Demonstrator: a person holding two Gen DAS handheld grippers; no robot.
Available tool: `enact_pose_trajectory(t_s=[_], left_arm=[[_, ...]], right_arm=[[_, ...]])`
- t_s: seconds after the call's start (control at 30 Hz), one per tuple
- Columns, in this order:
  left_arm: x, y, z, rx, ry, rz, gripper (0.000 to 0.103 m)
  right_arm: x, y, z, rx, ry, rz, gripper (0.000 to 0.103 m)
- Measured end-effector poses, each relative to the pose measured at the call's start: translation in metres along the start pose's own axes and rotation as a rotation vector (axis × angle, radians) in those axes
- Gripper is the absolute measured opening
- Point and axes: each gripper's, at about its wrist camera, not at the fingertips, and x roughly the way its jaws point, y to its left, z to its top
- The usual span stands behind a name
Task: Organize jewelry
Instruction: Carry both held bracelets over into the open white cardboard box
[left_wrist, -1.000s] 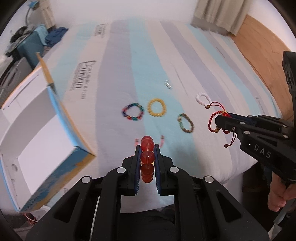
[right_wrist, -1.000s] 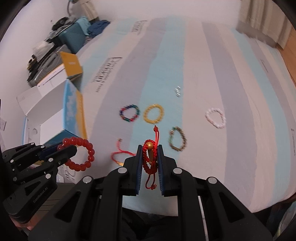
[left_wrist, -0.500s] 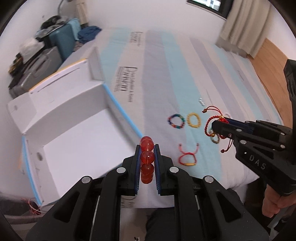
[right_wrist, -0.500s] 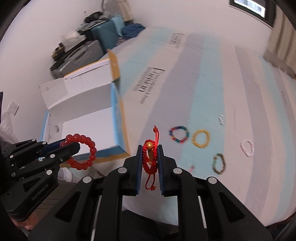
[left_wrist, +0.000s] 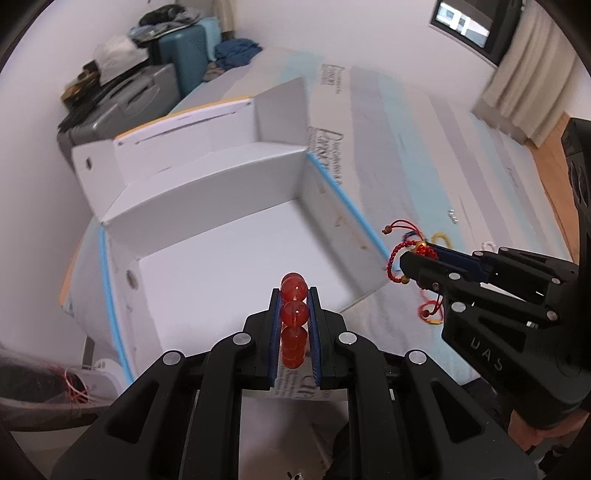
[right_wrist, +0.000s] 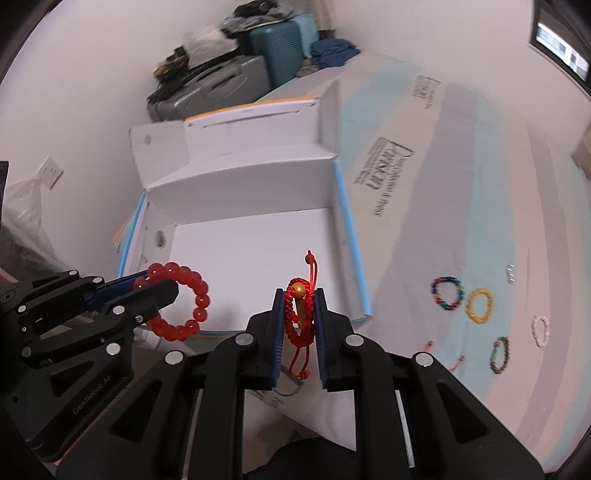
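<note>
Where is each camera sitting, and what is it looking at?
Left wrist: sits on the left gripper, looking down its fingers into the white box; shows that gripper gripping a red bead bracelet.
Right wrist: sits on the right gripper, facing the box and bed; shows that gripper gripping a red cord bracelet.
Shared: box, bed, both grippers and both bracelets.
</note>
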Motion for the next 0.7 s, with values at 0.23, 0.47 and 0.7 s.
enact_pose_trajectory(t_s=[0.23, 0.47, 0.7], left_arm=[[0.025, 0.038, -0.006, -0.056, 0.051, 0.024, 0.012], [0.058, 0.076, -0.005, -0.101, 0.112, 0.048, 0.012], [0.097, 0.099, -0.001, -0.122, 0.182, 0.066, 0.012]], right_arm=[[0.036, 0.034, 0.01, -0.044, 0.058, 0.009, 0.014], [0.076, 0.049, 0.021, -0.077, 0.131, 0.006, 0.014], [0.124, 0.05, 0.03, -0.081, 0.233, 0.0, 0.014]])
